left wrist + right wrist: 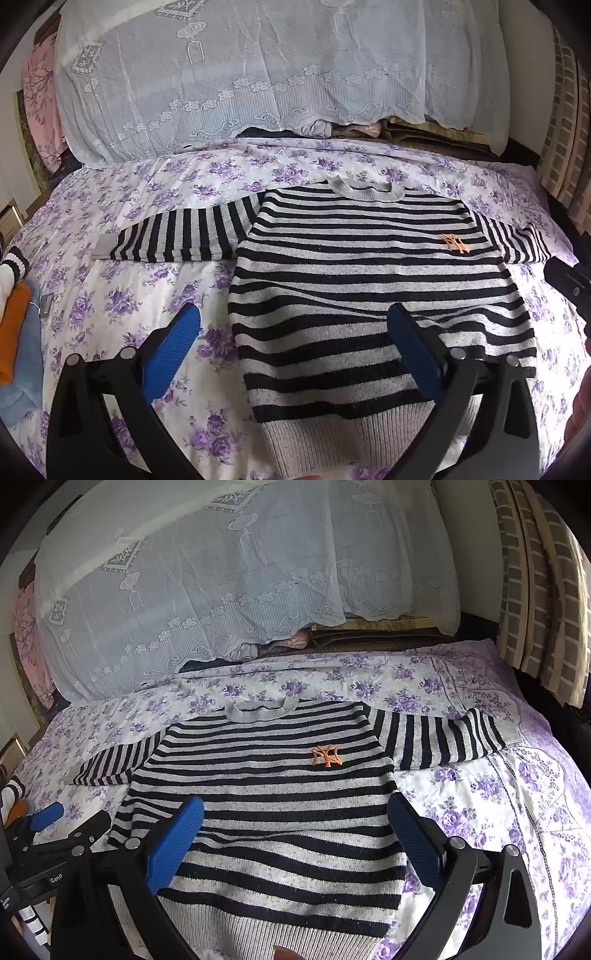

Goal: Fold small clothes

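Lying flat on the floral bedsheet [122, 302], the striped sweater [369, 280] has both sleeves spread. The left gripper [295, 347] and right gripper [295, 834] hover above its hem, jaws apart, holding nothing.

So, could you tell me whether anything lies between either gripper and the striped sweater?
Nothing visible does. The striped sweater lies flat on the floral bedsheet, and both the left gripper and the right gripper hover open directly over its lower half.
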